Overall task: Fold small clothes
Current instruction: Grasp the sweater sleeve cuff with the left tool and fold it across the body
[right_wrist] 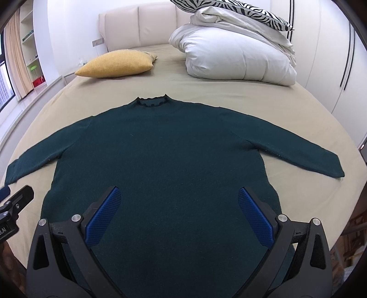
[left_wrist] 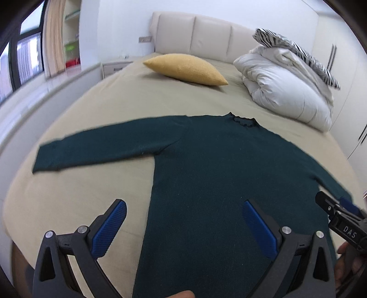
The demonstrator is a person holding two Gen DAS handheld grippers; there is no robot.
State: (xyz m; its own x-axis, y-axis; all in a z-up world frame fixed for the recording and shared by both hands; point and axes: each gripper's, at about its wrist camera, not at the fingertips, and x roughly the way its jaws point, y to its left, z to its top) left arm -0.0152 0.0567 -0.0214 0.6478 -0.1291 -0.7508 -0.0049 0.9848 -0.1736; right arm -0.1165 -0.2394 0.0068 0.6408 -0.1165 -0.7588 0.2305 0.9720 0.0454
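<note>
A dark green long-sleeved sweater (left_wrist: 218, 165) lies flat on the beige bed sheet, collar away from me, both sleeves spread out; it also shows in the right wrist view (right_wrist: 165, 149). My left gripper (left_wrist: 183, 206) is open and empty, hovering over the sweater's lower left edge, its left finger above bare sheet. My right gripper (right_wrist: 179, 194) is open and empty over the sweater's lower body. The right gripper shows at the right edge of the left wrist view (left_wrist: 339, 213). The left one shows at the left edge of the right wrist view (right_wrist: 13, 206).
A yellow pillow (right_wrist: 117, 64) lies at the head of the bed (right_wrist: 229, 91). A folded white duvet (right_wrist: 236, 57) with a zebra-striped pillow (right_wrist: 240, 9) on top sits at the far right. A padded headboard, a window at left and wardrobe doors at right surround the bed.
</note>
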